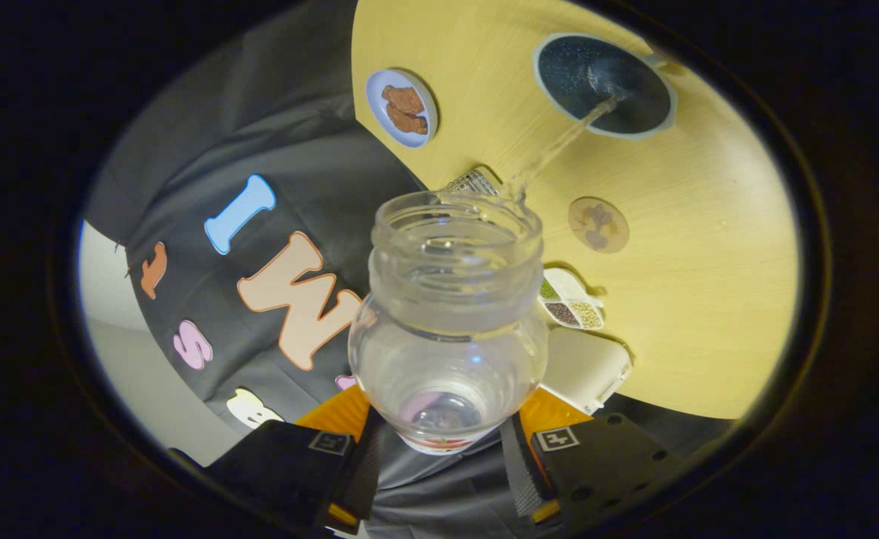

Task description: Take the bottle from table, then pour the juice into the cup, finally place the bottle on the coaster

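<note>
Over the table [709,247] we're tilting the bottle [451,322] w/ its open mouth pointing toward the cup [604,86], and a thin stream [559,146] is running from the rim into it. So we're judging the pour step is underway, approx. near its end, since little liquid is showing inside the bottle. The gripper [443,442] is clamping the bottle's base, both fingers pressing its sides, no gap visible. Next we're needing to right the bottle w/o dripping, then carry it to the coaster [598,224], which is lying just beyond the bottle's mouth, between it and the cup. Around it: a white box [585,367] and a divided dish of seeds [573,303] are sitting close beside the bottle, a small plate w/ brown pieces [402,108] is farther off, and something w/ a metal mesh [475,181] is peeking out behind the rim. The seed dish is crowding the coaster approach most.
</note>
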A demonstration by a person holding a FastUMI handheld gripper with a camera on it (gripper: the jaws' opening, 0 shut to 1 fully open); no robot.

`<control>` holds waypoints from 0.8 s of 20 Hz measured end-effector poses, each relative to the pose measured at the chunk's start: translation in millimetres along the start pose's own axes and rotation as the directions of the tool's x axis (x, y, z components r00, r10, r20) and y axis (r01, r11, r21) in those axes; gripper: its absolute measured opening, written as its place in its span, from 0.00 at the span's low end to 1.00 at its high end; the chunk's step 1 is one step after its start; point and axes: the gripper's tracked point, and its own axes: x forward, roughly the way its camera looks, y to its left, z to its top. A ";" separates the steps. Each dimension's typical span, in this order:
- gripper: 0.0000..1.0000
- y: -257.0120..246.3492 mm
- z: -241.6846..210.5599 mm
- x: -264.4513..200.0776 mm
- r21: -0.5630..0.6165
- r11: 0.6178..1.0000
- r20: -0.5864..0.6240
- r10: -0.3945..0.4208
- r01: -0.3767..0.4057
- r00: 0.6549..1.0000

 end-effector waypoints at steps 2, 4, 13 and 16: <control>0.74 1.6 -1.0 0.0 0.011 1.000 -0.003 0.002 -0.002 1.000; 0.74 5.3 -1.9 0.3 0.031 0.999 -0.006 0.014 -0.013 1.000; 0.74 13.0 -6.6 -2.4 0.106 0.994 -0.022 0.035 -0.033 0.999; 0.74 16.1 -7.5 -2.6 0.126 0.991 -0.022 0.042 -0.039 0.999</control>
